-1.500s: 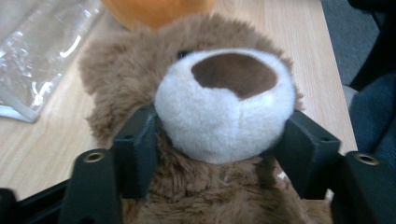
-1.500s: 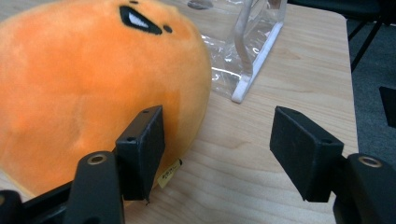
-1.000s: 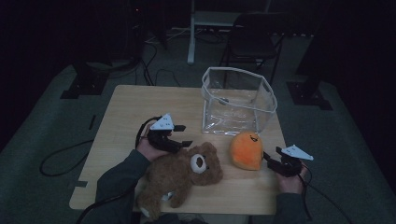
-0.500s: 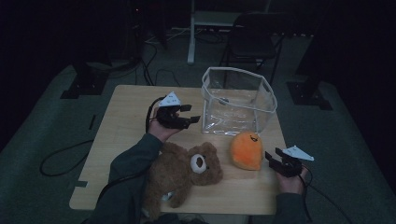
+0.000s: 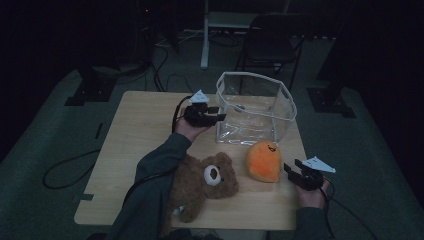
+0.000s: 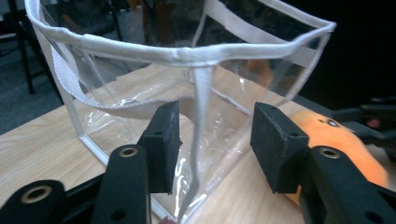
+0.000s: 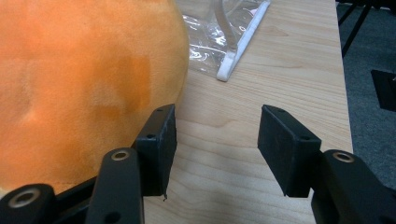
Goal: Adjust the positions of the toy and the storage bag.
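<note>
Left gripper [image 5: 216, 116] farther across wooden table [image 5: 140, 135]

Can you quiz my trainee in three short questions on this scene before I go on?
1. True or false: the left gripper grips the clear bag.
2. What lies beside the right gripper? A) orange plush B) teddy bear C) chair
3. What does the bag stand on?

Key:
1. False: its fingers straddle the bag's corner seam, apart from it.
2. A
3. The wooden table.
</note>
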Demonstrator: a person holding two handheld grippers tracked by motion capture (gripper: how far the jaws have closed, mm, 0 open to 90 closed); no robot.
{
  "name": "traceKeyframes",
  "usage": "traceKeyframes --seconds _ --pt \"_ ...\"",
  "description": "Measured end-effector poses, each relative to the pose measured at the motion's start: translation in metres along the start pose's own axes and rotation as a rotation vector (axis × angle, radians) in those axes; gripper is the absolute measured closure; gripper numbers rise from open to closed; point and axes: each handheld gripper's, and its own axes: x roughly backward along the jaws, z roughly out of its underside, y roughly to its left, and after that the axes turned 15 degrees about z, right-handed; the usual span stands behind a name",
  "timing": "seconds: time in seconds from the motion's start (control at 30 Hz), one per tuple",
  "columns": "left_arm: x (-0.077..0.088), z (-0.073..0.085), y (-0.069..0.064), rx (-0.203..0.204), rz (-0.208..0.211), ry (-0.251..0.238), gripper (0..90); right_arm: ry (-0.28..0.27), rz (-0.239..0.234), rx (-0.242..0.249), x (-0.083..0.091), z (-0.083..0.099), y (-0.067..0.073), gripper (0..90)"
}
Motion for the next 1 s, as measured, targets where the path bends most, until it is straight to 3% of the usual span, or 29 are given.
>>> traceKeyframes --seconds 0.17,0.3,0.5,0.8,1.0 --pt "-0.013 -0.002 0.007 0.020 -0.037 0.012 61.9 -0.002 0.000 -0.005 0.002 0.001 -0.001 46.3" --pt "-0.016 -0.003 0.006 0.000 -0.033 0.019 81.0 0.002 -0.002 -0.004 0.002 0.002 -0.002 46.3" --pt "-0.011 -0.002 0.005 -0.025 -0.060 0.033 85.4 0.002 -0.002 -0.003 0.003 0.003 -0.002 46.4" --pt "0.034 0.012 0.018 -0.006 -0.140 0.035 85.9 0.017 -0.009 0.006 0.002 0.003 0.001 46.5" --pt "0.065 0.027 0.010 -0.012 -0.181 0.041 85.9 0.023 -0.021 0.014 -0.001 0.002 0.003 46.4"
